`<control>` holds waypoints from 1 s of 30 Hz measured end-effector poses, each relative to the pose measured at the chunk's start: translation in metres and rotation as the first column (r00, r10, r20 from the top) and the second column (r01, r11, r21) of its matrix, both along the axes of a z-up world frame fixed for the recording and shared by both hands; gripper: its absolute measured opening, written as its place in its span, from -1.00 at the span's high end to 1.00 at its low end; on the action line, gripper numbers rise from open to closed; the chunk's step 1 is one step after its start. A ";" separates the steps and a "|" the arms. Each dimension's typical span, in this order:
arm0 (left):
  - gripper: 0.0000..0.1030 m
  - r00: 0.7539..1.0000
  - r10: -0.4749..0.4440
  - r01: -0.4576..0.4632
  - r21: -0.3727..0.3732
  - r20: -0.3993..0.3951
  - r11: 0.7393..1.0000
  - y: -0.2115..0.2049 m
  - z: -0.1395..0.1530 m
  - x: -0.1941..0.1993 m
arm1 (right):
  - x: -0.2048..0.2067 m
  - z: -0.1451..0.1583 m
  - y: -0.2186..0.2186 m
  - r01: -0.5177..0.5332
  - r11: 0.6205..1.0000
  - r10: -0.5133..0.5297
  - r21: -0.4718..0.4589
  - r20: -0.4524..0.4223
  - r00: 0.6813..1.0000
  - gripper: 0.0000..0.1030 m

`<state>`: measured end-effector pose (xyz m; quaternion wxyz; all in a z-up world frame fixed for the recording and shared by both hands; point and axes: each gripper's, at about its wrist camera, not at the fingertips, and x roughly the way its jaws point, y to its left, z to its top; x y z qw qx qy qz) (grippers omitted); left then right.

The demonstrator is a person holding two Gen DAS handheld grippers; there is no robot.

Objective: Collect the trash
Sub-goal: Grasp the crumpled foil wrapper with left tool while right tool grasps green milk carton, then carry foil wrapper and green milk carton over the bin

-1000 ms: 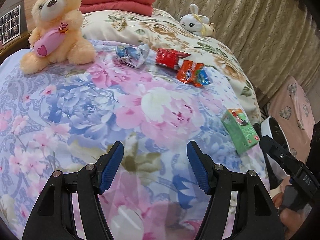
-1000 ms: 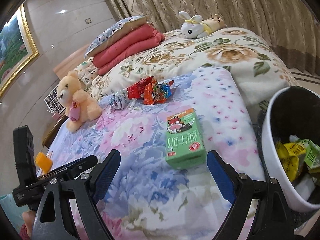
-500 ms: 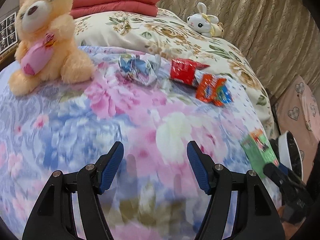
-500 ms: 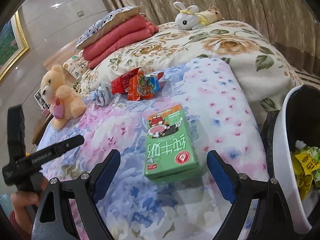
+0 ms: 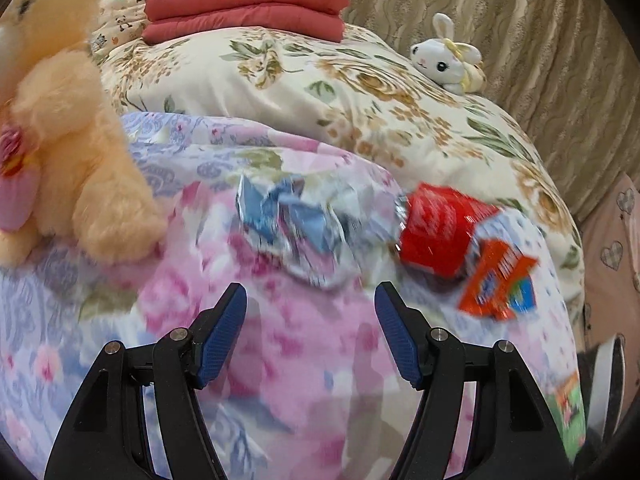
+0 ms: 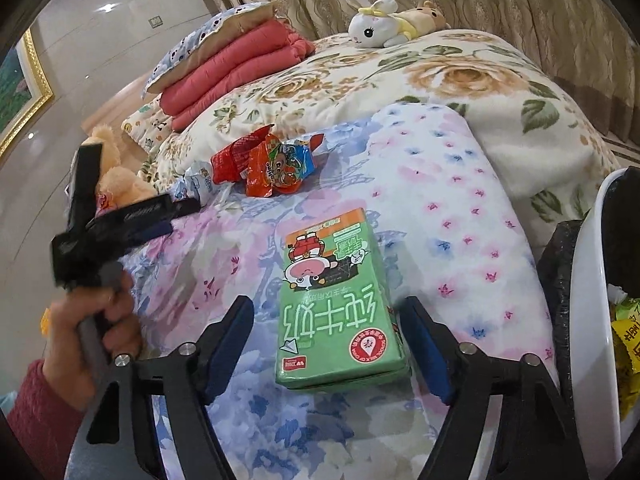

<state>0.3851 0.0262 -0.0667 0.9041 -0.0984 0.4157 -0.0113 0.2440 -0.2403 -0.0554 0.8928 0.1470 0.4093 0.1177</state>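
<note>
My left gripper [image 5: 311, 330] is open and empty, just short of a crumpled blue-and-silver wrapper [image 5: 296, 226] on the flowered bedspread. A red wrapper [image 5: 438, 228] and an orange snack packet [image 5: 500, 284] lie to its right. My right gripper [image 6: 326, 344] is open, its fingers either side of the near end of a green milk carton [image 6: 336, 312] lying flat on the bed, not touching it. In the right wrist view the red wrapper [image 6: 232, 156], orange packet [image 6: 280, 168] and the left gripper [image 6: 160, 216] show beyond.
A white trash bin with a black liner [image 6: 588, 304] holding yellow wrappers stands at the bed's right edge. A peach teddy bear [image 5: 60, 140] sits left. A white bunny toy [image 5: 448, 56], folded red quilts [image 5: 244, 4] and curtains lie behind.
My left gripper has moved forward across the bed toward the blue-and-silver wrapper. My right gripper has moved forward until its open fingers flank the green carton.
</note>
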 end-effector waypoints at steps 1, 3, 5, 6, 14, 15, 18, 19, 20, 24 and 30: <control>-0.32 1.000 0.004 -0.004 -0.003 0.001 1.000 0.000 0.000 0.003 | 0.000 0.000 0.000 0.000 1.000 0.000 0.001 0.000 1.000 -0.46; -0.31 1.000 0.019 -0.019 0.014 0.009 1.000 -0.001 0.000 0.009 | -0.001 0.000 0.001 -0.004 1.000 0.004 0.000 0.001 1.000 -0.45; 0.04 1.000 0.013 -0.014 0.029 0.010 1.000 -0.004 -0.001 0.013 | -0.001 0.000 0.003 -0.008 1.000 0.008 -0.010 0.001 1.000 -0.37; 0.25 1.000 0.002 -0.002 0.026 0.006 1.000 -0.005 -0.002 0.015 | 0.000 0.000 0.004 -0.012 1.000 0.012 -0.012 0.000 1.000 -0.34; 0.75 0.993 -0.111 0.109 0.036 0.044 0.993 -0.026 0.007 0.006 | -0.001 -0.002 0.000 -0.013 1.000 0.013 0.026 0.000 1.000 -0.10; 0.75 0.991 -0.122 0.121 0.034 0.044 0.992 -0.029 0.007 0.003 | 0.000 -0.002 0.000 -0.013 1.000 0.013 0.028 0.000 1.000 -0.10; 0.75 0.986 -0.165 0.165 0.021 0.034 0.986 -0.038 0.007 -0.016 | 0.000 -0.002 -0.001 -0.016 0.999 0.017 0.035 -0.001 1.000 -0.10; 0.75 0.983 -0.179 0.178 0.013 0.031 0.984 -0.041 0.006 -0.025 | -0.001 -0.002 -0.001 -0.017 0.999 0.017 0.036 0.000 1.000 -0.10; 0.75 0.982 -0.189 0.189 0.003 0.027 0.982 -0.043 0.006 -0.033 | -0.001 -0.001 -0.001 -0.019 0.999 0.019 0.038 0.000 1.000 -0.10; 0.75 0.971 -0.238 0.239 -0.031 0.019 0.971 -0.050 0.007 -0.070 | -0.007 -0.001 -0.001 -0.023 0.998 0.023 0.051 -0.001 1.000 -0.10; 0.75 0.961 -0.276 0.277 -0.076 0.028 0.958 -0.056 0.015 -0.126 | -0.031 0.001 0.000 -0.036 0.998 0.036 0.051 0.007 0.999 -0.10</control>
